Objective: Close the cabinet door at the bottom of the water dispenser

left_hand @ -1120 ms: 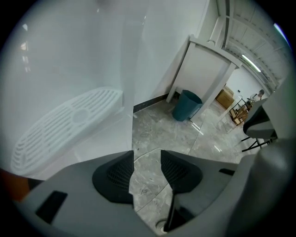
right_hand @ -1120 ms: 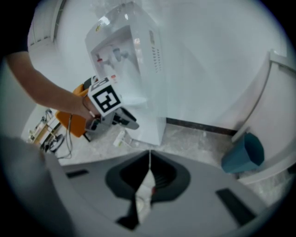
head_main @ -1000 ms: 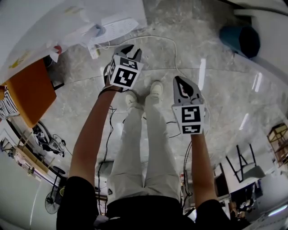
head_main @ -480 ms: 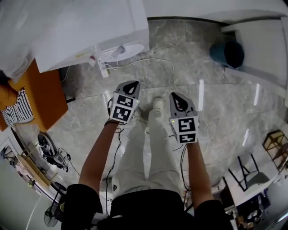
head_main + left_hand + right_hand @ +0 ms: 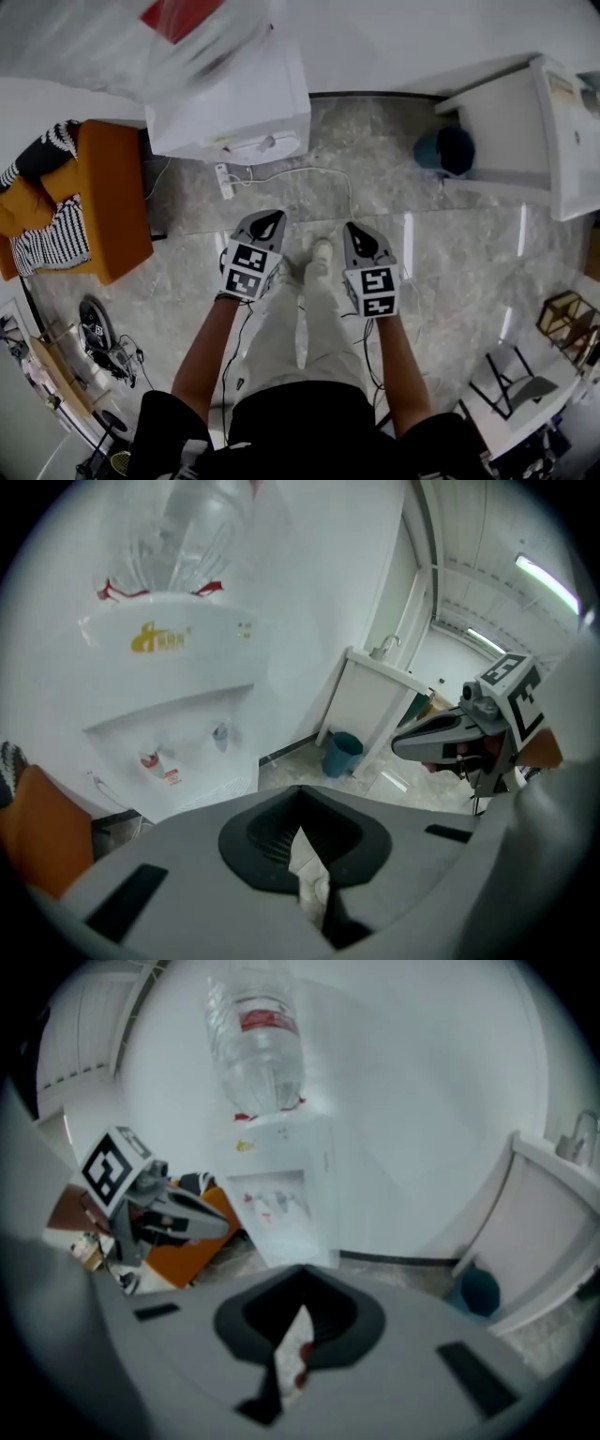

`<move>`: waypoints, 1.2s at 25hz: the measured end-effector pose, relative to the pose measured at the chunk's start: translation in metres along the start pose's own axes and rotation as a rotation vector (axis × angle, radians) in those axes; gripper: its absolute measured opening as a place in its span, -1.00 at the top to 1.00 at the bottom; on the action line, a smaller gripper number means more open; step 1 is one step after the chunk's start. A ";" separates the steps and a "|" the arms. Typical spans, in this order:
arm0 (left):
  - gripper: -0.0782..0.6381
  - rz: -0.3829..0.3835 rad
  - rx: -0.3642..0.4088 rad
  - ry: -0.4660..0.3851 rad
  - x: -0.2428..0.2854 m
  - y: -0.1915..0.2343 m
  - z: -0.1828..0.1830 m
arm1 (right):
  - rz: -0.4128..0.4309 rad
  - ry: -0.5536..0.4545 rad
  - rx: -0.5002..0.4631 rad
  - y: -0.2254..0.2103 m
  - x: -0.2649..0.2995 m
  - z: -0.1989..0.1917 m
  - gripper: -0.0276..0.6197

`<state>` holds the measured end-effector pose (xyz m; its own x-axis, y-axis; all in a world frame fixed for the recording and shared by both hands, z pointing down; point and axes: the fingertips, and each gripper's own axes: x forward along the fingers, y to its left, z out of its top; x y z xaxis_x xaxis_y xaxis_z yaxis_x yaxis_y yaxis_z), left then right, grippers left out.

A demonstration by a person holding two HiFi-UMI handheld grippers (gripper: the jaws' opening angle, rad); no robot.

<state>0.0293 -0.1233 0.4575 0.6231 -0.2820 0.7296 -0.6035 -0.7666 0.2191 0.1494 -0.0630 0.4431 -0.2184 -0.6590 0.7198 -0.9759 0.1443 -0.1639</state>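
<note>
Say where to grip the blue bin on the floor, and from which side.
Probably the rim, from above, on the side facing open floor. The blue bin stands upright with its mouth open, so one jaw can go inside, and a white cabinet stands close on its other side.

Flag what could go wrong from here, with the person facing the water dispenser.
The cable and power strip lie on the floor between the feet and the water dispenser: a step forward could snag them. The left gripper and right gripper are shut and clear of the dispenser, whose bottom door no view shows clearly; it might be left ajar.
</note>
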 end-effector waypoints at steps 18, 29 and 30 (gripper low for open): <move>0.75 0.086 -0.043 -0.362 -0.199 -0.043 0.157 | -0.031 -0.311 -0.155 0.049 -0.152 0.175 0.81; 0.75 0.177 0.068 -0.523 -0.303 -0.055 0.208 | -0.030 -0.529 -0.186 0.076 -0.235 0.254 0.81; 0.75 0.182 0.076 -0.536 -0.310 -0.058 0.212 | -0.026 -0.551 -0.184 0.078 -0.242 0.261 0.81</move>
<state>-0.0233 -0.1139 0.0810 0.6900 -0.6512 0.3159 -0.6993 -0.7124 0.0590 0.1268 -0.0846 0.0796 -0.2085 -0.9437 0.2568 -0.9762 0.2169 0.0045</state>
